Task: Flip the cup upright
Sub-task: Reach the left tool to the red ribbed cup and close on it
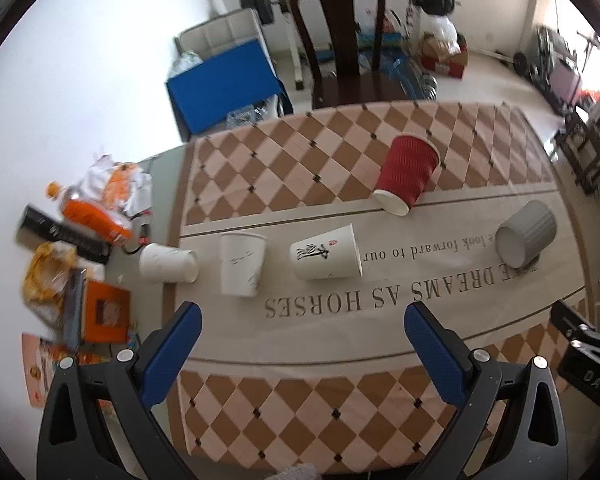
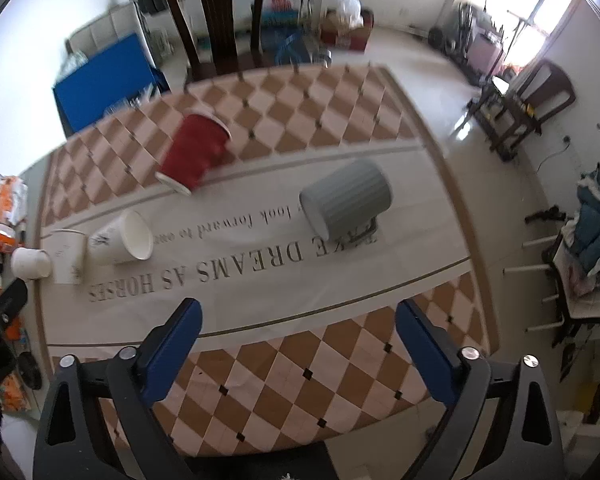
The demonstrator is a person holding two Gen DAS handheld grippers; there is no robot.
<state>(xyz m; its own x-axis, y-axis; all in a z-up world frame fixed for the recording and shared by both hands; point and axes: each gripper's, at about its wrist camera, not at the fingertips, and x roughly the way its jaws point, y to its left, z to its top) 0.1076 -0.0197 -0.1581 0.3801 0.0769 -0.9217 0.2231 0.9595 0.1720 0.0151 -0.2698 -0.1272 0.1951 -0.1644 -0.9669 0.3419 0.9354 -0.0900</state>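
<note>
the left gripper (image 1: 302, 322) has its blue-padded jaws spread wide with nothing between them, held above the near part of the tablecloth (image 1: 340, 392). the right gripper (image 2: 298, 318) is likewise wide apart and holds nothing, above the same checked cloth. just beyond the left gripper, on the lettered band, a white paper cup with black brush writing (image 1: 326, 254) lies on its side, mouth to the right. left of it and close beside stands a plain white cup (image 1: 242, 264), mouth up, and further left another white cup (image 1: 168, 262) lies on its side at the cloth's edge. farther off a red ribbed cup (image 1: 406, 172) lies tipped, base toward the camera. at the right a grey ribbed cup (image 2: 346, 200) lies on its side. a dark wooden chair (image 1: 338, 36) stands at the far edge of the table
</note>
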